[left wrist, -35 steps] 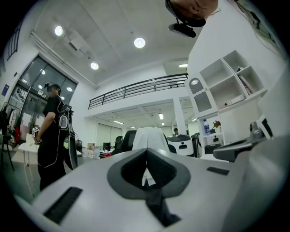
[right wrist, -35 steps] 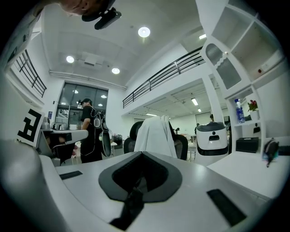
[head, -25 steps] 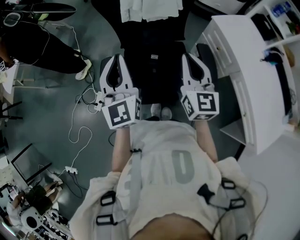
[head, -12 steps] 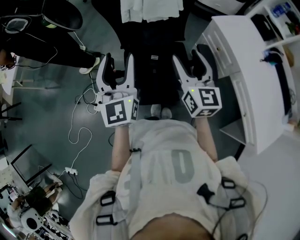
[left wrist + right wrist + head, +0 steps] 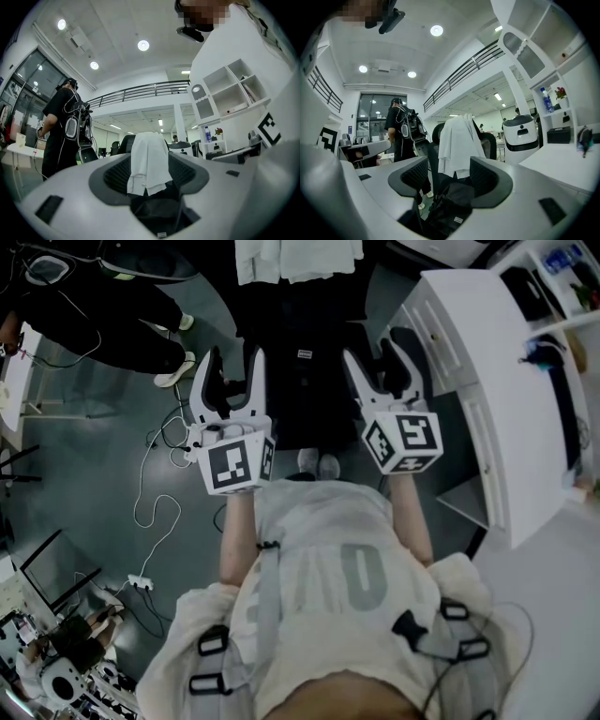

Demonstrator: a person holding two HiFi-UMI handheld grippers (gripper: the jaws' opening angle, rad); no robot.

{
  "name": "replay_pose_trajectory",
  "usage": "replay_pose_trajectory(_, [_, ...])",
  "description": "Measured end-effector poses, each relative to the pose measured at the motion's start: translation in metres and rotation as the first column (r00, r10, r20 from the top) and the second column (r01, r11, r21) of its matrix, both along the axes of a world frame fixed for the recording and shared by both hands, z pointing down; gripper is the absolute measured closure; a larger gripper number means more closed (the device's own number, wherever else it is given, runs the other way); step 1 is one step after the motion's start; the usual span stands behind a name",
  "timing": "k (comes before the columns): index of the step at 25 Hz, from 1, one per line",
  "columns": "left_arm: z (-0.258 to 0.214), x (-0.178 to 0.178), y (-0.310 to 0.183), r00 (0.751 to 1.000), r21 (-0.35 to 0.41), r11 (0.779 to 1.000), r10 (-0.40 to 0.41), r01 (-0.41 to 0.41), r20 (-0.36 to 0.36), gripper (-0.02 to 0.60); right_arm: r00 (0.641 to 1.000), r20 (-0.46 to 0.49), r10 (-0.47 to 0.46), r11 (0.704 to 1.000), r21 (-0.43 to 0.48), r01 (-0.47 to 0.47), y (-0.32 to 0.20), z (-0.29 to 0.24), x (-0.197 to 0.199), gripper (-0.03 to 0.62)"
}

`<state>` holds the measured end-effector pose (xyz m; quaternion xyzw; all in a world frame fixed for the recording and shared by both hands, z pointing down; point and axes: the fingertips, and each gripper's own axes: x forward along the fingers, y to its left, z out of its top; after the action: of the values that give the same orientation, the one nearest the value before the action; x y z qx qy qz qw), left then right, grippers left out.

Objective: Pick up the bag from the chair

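Black chair (image 5: 434,135), white cloth (image 5: 295,259) draped over its back, and the black bag (image 5: 302,395) sits on the seat. Left gripper (image 5: 232,357) and right gripper (image 5: 375,348) flank it. Both sets of jaws were pinched together a second ago and have just been opening; now they stand wide apart, clamping nothing.

The bag (image 5: 300,381) lies on the chair (image 5: 488,143) (cloth (image 5: 298,259) over its back), desk (image 5: 487,352) to its right.
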<state>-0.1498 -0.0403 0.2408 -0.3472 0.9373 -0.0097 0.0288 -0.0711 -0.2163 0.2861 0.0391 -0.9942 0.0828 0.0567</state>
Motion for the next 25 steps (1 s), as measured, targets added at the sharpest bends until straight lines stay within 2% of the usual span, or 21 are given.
replay_pose_trajectory(6, [0.025,-0.011,-0.010,0.998,-0.021,1.000,-0.002,0.000,-0.056,0.350,1.000,-0.017,-0.017,0.999,0.037,0.018,-0.012,0.006,-0.017,0.341])
replay_pose_trajectory(11, [0.071,-0.033,-0.013,0.995,-0.020,1.000,-0.026,0.024,-0.096,0.350,0.999,-0.027,-0.031,0.998,0.048,0.033,-0.017,0.034,-0.041,0.340])
replay_pose_trajectory(16, [0.120,-0.064,-0.015,0.994,-0.027,0.998,-0.066,0.064,-0.087,0.350,0.999,-0.030,-0.038,0.999,0.018,0.039,-0.023,0.082,-0.065,0.341])
replay_pose_trajectory(19, [0.158,-0.076,-0.015,0.995,-0.059,0.996,-0.070,0.066,-0.074,0.350,0.998,-0.044,-0.042,0.999,0.015,0.043,-0.025,0.121,-0.077,0.341])
replay_pose_trajectory(25, [0.236,-0.093,-0.015,0.991,-0.104,0.991,-0.094,0.084,-0.096,0.350,0.996,-0.072,-0.052,0.999,0.008,0.053,-0.031,0.196,-0.089,0.340])
